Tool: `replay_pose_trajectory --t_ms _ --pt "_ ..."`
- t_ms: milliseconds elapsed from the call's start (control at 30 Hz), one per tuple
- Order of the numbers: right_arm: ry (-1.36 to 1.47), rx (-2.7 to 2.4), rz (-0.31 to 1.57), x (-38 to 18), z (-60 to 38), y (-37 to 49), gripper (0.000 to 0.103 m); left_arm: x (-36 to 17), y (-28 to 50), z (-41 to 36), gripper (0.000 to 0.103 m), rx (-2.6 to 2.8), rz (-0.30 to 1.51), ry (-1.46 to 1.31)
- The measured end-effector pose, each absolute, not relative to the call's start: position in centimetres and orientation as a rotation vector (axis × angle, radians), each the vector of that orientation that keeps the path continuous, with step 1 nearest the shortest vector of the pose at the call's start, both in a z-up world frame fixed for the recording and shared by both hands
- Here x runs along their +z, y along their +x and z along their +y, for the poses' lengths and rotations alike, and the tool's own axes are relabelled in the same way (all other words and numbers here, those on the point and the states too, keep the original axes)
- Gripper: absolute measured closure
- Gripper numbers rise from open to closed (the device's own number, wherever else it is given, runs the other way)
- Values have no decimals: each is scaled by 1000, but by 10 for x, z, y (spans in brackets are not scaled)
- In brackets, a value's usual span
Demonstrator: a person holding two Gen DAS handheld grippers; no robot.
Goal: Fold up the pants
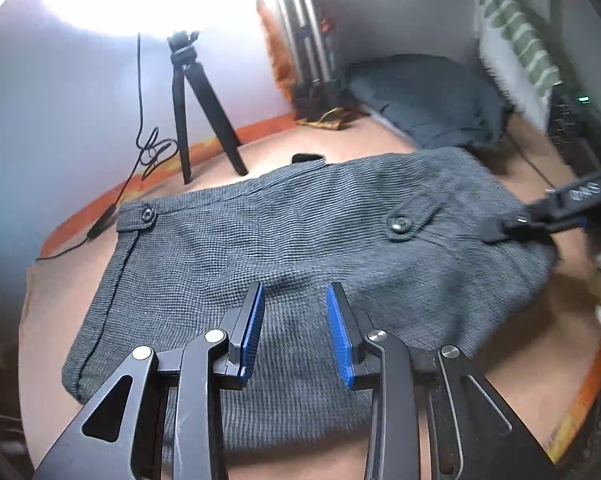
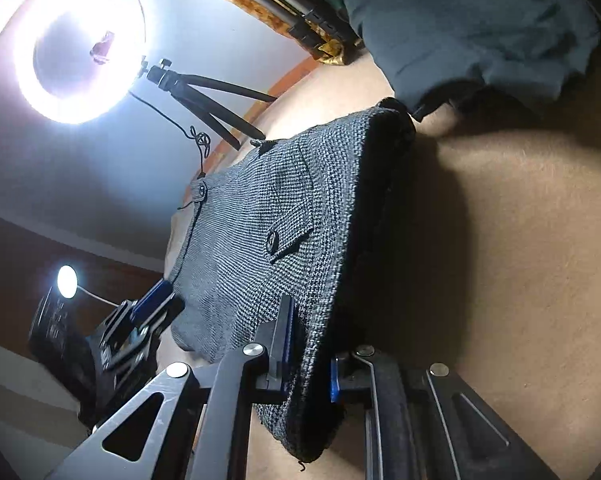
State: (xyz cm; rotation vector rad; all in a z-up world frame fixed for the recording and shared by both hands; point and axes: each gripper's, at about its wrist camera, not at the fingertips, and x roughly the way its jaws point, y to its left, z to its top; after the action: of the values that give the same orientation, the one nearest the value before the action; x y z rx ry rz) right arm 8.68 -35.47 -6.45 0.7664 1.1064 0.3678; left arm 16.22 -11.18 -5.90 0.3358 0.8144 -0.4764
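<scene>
My right gripper (image 2: 306, 354) pinches the pants' (image 1: 284, 240) edge, while my left gripper (image 1: 296, 328) hangs spread and empty above the pants.

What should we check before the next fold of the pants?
1. Right gripper pinching the pants edge: ok.
2. Left gripper let go, nothing between its pads: ok.
3. Pants lying flat on the table: not ok, small wrinkles near the middle.
4. Tripod off the cloth: ok.
5. Dark cloth pile apart from the pants: cannot tell.
</scene>
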Motion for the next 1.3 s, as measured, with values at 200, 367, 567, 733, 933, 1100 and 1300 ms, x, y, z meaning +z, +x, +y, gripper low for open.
replay_pose_trajectory --t_ms 200,367,567,733,933,1100,1300 --pt "748 359 1106 -63 -355 86 91 -95 171 -135 73 -442 844 451" --pt "724 363 1090 -56 -353 85 91 -91 171 -138 73 -450 846 450" --pt "712 362 1076 -51 -351 83 91 -80 186 -137 73 -398 806 390" --pt "712 359 1062 -46 -352 80 92 -106 186 -148 72 -385 836 468" --pt "687 366 1034 -27 -342 80 94 -100 184 -140 73 -401 844 422" --pt "654 385 993 -3 -330 83 94 -79 169 -117 73 -384 795 389" --pt "620 399 959 16 -314 89 94 -92 154 -95 73 -380 819 432"
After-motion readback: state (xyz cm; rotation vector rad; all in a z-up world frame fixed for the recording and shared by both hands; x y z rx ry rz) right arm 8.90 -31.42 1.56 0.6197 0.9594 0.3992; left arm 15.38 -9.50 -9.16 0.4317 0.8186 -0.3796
